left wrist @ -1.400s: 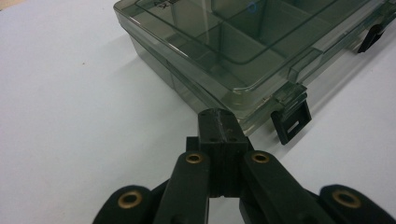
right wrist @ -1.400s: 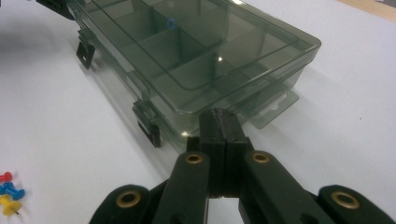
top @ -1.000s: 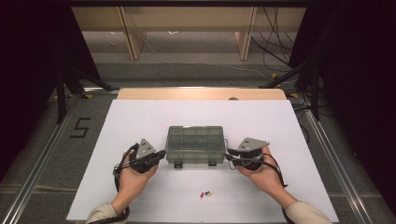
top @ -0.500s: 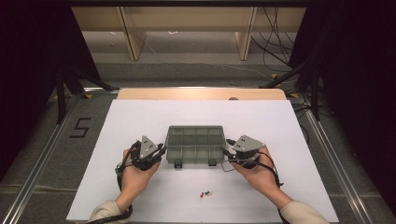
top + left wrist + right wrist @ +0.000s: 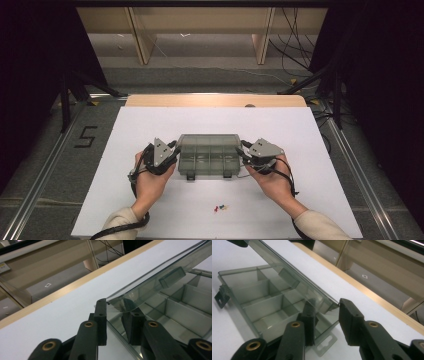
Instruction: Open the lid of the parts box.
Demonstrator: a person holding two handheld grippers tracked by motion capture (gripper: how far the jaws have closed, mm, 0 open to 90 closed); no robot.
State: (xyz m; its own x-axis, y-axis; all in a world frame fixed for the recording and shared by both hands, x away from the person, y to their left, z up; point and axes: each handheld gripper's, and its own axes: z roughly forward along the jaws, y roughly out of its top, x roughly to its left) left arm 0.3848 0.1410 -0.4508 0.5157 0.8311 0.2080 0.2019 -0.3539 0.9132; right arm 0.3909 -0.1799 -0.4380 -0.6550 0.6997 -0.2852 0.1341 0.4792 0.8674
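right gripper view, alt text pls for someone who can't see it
A clear compartment box sits on a white table with its lid lifted partway. The right gripper has its two black jaws astride the lid's corner, one under the lid, one outside. A pale wooden edge runs behind.

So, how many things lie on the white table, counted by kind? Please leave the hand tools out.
Clear compartment box, lid raised: 1
Small coloured pieces in front of the box: 3, as far as I can tell at this size (red, yellow, blue)
Total: 4
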